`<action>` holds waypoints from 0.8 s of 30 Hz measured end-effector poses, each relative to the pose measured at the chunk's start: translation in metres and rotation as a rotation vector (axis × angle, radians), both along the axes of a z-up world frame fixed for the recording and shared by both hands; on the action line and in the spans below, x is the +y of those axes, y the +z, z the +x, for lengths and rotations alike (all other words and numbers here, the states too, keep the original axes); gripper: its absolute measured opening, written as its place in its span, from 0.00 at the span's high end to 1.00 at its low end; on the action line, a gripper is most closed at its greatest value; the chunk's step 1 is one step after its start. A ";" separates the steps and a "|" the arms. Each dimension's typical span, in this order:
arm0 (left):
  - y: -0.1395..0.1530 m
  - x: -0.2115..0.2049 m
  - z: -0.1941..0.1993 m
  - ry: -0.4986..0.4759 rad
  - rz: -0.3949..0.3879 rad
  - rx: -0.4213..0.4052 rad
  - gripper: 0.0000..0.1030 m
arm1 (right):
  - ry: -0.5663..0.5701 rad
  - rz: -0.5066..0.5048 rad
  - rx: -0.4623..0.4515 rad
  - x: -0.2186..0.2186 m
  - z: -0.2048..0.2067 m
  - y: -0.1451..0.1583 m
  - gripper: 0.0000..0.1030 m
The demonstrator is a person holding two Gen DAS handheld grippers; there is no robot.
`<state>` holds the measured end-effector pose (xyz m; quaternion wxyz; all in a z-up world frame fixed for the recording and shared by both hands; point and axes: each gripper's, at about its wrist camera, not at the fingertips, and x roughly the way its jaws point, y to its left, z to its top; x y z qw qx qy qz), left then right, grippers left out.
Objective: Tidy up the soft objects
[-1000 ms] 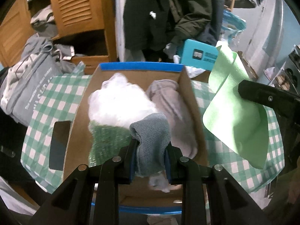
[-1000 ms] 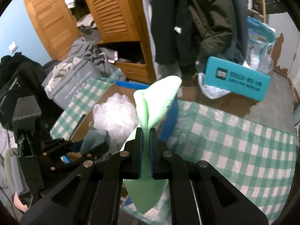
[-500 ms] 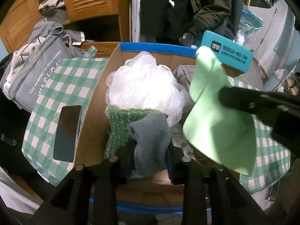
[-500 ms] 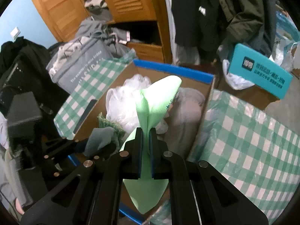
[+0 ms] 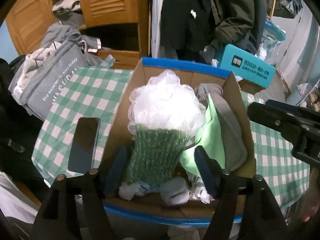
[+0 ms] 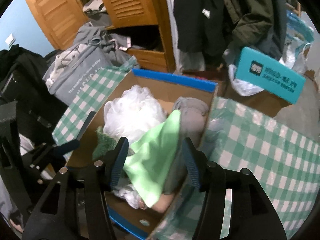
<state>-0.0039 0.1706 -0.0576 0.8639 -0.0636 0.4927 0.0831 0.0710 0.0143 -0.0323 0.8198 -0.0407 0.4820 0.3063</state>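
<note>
A cardboard box [image 5: 238, 92] with blue edges sits on the checked tablecloth and holds soft things: a white mesh puff [image 5: 166, 104], a dark green knit cloth [image 5: 158, 152], a grey towel [image 5: 228, 124], a light green cloth [image 5: 210, 140] and a grey sock [image 5: 176, 192]. My left gripper [image 5: 160, 166] is open above the box's near end, empty. My right gripper [image 6: 154, 160] is open over the box [image 6: 174, 79], with the light green cloth [image 6: 156, 156] lying loose between its fingers.
A black phone [image 5: 84, 144] lies on the tablecloth [image 5: 84, 92] left of the box. A grey bag [image 5: 54, 74] sits at far left. A teal box [image 5: 248, 70] is behind. A wooden wardrobe with hanging coats stands at the back.
Both grippers have opened. The grey sock has dropped from my left gripper into the box's near end. The light green cloth has left my right gripper and lies in the box.
</note>
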 end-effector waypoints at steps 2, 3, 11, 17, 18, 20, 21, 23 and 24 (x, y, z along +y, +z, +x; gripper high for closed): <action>0.008 -0.003 -0.002 -0.004 0.006 -0.022 0.22 | -0.019 -0.003 -0.025 -0.010 -0.003 0.007 0.43; 0.011 -0.004 -0.002 -0.005 0.009 -0.029 0.22 | -0.025 -0.002 -0.032 -0.014 -0.004 0.009 0.43; 0.046 -0.024 -0.011 -0.025 0.050 -0.094 0.15 | -0.070 -0.008 -0.106 -0.047 -0.021 0.037 0.43; 0.078 -0.034 -0.020 -0.013 0.089 -0.163 0.09 | -0.100 0.003 -0.153 -0.072 -0.030 0.057 0.42; 0.083 -0.036 -0.022 -0.010 0.087 -0.174 0.07 | -0.103 0.006 -0.157 -0.076 -0.032 0.059 0.42; 0.089 -0.041 -0.023 -0.011 0.090 -0.188 0.01 | -0.113 0.011 -0.166 -0.084 -0.035 0.064 0.42; 0.091 -0.044 -0.024 -0.015 0.096 -0.197 0.01 | -0.117 0.013 -0.170 -0.087 -0.037 0.066 0.42; 0.093 -0.052 -0.025 -0.022 0.113 -0.199 0.01 | -0.127 0.020 -0.173 -0.095 -0.039 0.069 0.42; 0.093 -0.055 -0.025 -0.028 0.114 -0.199 0.01 | -0.131 0.023 -0.175 -0.098 -0.041 0.071 0.42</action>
